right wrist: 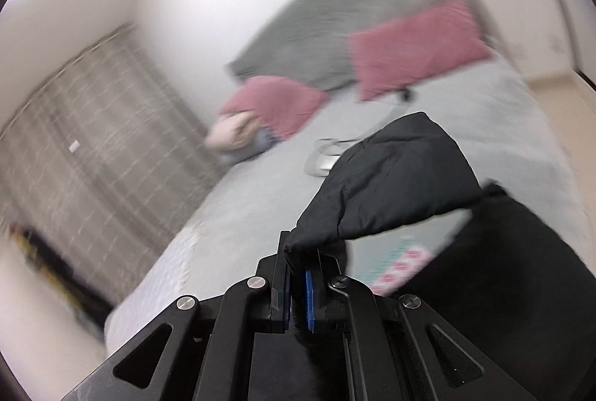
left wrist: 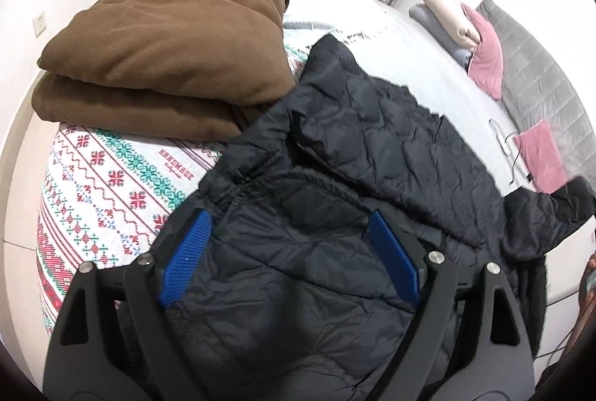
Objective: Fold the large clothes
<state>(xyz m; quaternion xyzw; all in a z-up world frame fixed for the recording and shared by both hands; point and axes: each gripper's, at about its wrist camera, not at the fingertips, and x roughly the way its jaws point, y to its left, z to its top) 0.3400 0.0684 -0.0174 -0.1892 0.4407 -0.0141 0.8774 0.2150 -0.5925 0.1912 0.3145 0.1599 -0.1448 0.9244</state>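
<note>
A black quilted jacket [left wrist: 372, 155] lies spread on the bed, its near part bunched under my left gripper [left wrist: 290, 226]. The left gripper is open, its blue pads [left wrist: 186, 259] wide apart over the jacket's fabric, holding nothing. In the right wrist view, my right gripper [right wrist: 298, 263] is shut on a corner of the black jacket [right wrist: 391, 185] and holds it lifted above the bed. That view is blurred by motion.
A folded brown coat [left wrist: 164, 54] sits on a patterned white, red and green blanket [left wrist: 108, 177] at the left. Pink pillows [left wrist: 484, 54] and a grey headboard [left wrist: 540, 80] stand at the far right. A white hanger [left wrist: 503, 136] lies on the grey sheet [right wrist: 260, 192].
</note>
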